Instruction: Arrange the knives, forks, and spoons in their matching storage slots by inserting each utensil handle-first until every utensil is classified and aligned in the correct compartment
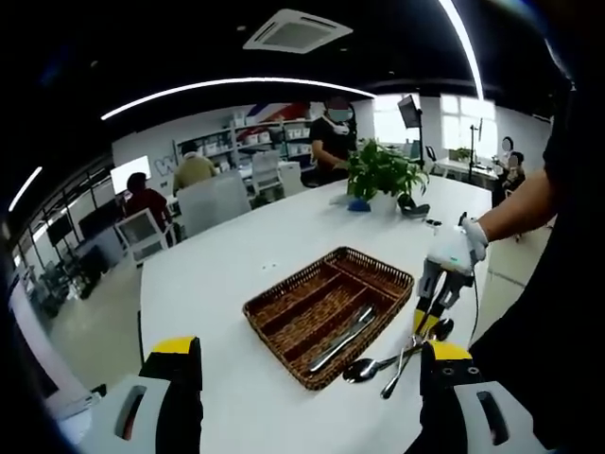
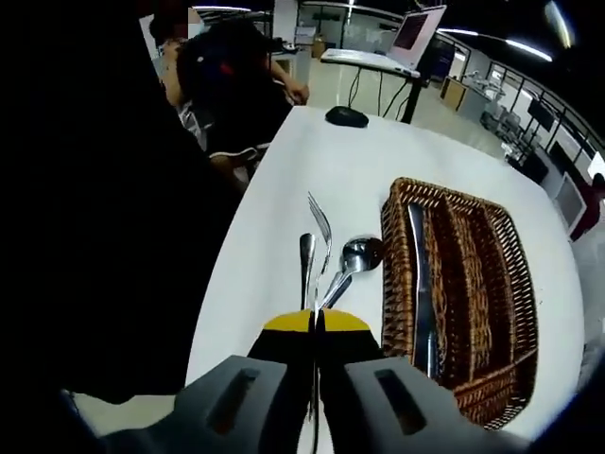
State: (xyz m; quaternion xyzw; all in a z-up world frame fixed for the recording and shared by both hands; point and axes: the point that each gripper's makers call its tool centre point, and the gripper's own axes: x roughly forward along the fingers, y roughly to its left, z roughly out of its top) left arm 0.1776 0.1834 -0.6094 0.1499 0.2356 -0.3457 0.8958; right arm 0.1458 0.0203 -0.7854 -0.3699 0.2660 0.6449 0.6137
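Observation:
A brown wicker basket (image 1: 307, 295) (image 2: 482, 274) with long compartments lies on the white table. A knife (image 1: 345, 336) (image 2: 417, 274) rests in the compartment nearest the loose utensils. Beside the basket lie a spoon (image 1: 364, 369) (image 2: 359, 253), a fork (image 1: 405, 364) (image 2: 321, 227) and a third slim utensil (image 2: 306, 251). My right gripper (image 2: 316, 320) (image 1: 427, 326), held by a gloved hand, is down at these utensils. Its jaws are pressed together on the fork's handle, tines pointing away. My left gripper (image 1: 307, 378) hovers wide open in front of the basket, holding nothing.
A potted plant (image 1: 378, 175) and small dark items stand at the table's far end. A black mouse (image 2: 347, 115) lies farther along, with a laptop (image 2: 416, 33) on another desk. People sit and stand around chairs (image 1: 142, 232). The table edge (image 2: 213, 303) runs close beside the utensils.

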